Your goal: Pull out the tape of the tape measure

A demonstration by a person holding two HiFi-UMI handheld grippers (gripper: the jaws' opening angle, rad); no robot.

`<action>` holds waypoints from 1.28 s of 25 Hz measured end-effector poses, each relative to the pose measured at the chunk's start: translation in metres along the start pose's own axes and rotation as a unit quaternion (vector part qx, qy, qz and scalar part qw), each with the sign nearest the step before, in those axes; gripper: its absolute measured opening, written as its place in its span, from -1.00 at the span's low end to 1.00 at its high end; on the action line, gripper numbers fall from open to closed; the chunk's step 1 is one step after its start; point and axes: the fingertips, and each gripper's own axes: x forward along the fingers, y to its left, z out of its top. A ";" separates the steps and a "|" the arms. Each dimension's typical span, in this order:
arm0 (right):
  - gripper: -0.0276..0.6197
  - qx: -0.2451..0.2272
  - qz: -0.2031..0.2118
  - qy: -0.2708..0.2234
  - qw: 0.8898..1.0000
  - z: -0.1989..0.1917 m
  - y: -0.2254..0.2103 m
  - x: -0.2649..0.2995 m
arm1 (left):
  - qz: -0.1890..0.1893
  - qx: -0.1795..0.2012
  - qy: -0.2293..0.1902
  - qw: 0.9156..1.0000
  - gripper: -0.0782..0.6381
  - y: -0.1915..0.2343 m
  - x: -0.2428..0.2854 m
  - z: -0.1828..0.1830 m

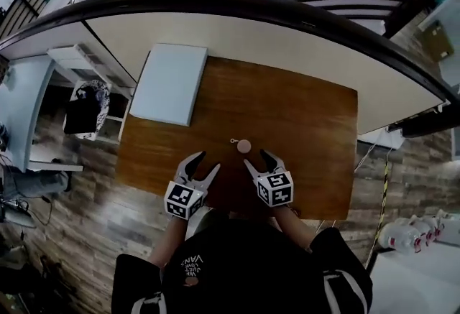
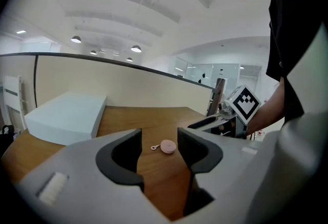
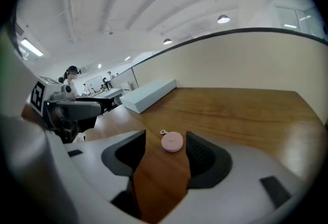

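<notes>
My left gripper (image 1: 207, 164) and right gripper (image 1: 257, 159) are wide open and hold nothing. The pink tape measure (image 1: 244, 146) lies near the table's (image 1: 302, 111) front edge, just past them.

White box (image 1: 171, 82) on wooden table (image 1: 309, 126)

Person is wearing a black top (image 1: 248, 255), white lettering (image 1: 191, 264) showing on it, white stripes (image 1: 335, 296) running along the sleeves. Both left gripper (image 1: 205, 164) and right gripper (image 1: 257, 160) are carrying white cubes with black square markers; grey shells, dark jaws.
</notes>
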 end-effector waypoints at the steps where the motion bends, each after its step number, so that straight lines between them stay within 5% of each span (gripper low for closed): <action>1: -0.25 0.000 -0.008 0.002 1.000 -0.003 0.000 0.004 | -0.012 0.004 0.006 1.000 -0.21 0.003 0.004 -0.002; 14: -0.22 -0.032 -0.092 0.027 0.995 -0.022 -0.012 0.057 | -0.110 0.025 0.050 0.992 -0.21 0.022 0.028 -0.029; 32: -0.24 -0.089 -0.085 0.080 0.989 -0.034 -0.012 0.075 | -0.112 0.027 0.066 0.991 -0.21 0.019 0.017 -0.039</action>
